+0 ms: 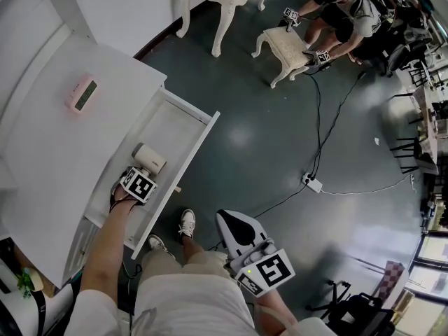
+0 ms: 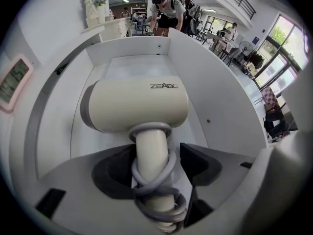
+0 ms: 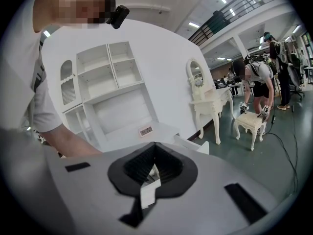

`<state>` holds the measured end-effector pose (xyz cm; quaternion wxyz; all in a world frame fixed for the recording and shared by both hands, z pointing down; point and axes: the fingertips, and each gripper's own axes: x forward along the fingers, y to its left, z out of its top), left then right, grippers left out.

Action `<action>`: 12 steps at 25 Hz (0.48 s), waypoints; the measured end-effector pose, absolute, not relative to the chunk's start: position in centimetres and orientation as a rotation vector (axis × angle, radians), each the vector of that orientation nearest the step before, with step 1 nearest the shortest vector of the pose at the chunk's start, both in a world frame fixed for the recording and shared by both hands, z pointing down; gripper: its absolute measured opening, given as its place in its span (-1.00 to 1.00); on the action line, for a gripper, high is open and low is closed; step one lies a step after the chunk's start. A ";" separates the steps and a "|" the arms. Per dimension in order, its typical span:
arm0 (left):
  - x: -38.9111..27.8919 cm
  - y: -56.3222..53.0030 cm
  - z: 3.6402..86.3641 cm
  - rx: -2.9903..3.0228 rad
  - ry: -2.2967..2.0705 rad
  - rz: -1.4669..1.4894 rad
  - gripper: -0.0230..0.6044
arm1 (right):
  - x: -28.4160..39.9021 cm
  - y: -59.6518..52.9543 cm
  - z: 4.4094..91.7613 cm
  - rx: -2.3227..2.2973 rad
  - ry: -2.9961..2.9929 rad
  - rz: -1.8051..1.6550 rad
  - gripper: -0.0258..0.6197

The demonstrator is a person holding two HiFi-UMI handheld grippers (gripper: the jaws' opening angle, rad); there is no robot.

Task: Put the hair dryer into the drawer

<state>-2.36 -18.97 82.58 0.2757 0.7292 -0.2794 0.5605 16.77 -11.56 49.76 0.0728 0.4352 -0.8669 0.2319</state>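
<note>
The cream hair dryer [image 1: 149, 158] lies in the open white drawer [image 1: 189, 156], its barrel across the drawer floor. In the left gripper view the hair dryer [image 2: 134, 106] fills the middle, a grey cord [image 2: 151, 180] wound round its handle. My left gripper [image 1: 138, 177] points steeply down over it. The handle stands between the jaws of the left gripper [image 2: 154, 155], which are open, with a gap showing beside the right pad [image 2: 198, 163]. My right gripper [image 1: 229, 219] hangs by my leg, away from the drawer; the right gripper [image 3: 154, 148] is shut and holds nothing.
A pink digital clock [image 1: 82, 94] lies on the white dresser top [image 1: 42, 159]. Across the dark floor stand a white stool [image 1: 287, 51], with another person [image 1: 343, 12] bent over it, and white table legs [image 1: 210, 5]. A power strip [image 1: 313, 183] and cables lie on the floor.
</note>
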 end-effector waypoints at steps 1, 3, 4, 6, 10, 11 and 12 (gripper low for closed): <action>-2.3 -18.9 82.6 1.961 -0.756 1.499 -0.05 | 16.8 -11.4 49.7 1.307 -2.605 0.696 -0.89; -2.2 -18.8 82.4 1.966 -0.764 1.471 0.00 | 16.8 -11.2 49.7 1.307 -2.604 0.694 -0.89; -2.1 -18.8 82.3 1.970 -0.767 1.449 0.04 | 16.8 -11.1 49.7 1.307 -2.603 0.693 -0.89; -1.9 -18.9 82.2 1.980 -0.779 1.409 0.12 | 16.8 -10.9 49.7 1.306 -2.602 0.691 -0.89; -2.0 -19.2 82.5 1.997 -0.816 1.377 0.19 | 16.8 -10.3 49.7 1.305 -2.601 0.682 -0.89; -2.0 -19.2 82.5 1.997 -0.822 1.375 0.21 | 16.7 -10.1 49.7 1.306 -2.601 0.679 -0.89; -2.0 -19.2 82.5 1.996 -0.825 1.375 0.22 | 16.7 -10.0 49.7 1.307 -2.599 0.676 -0.89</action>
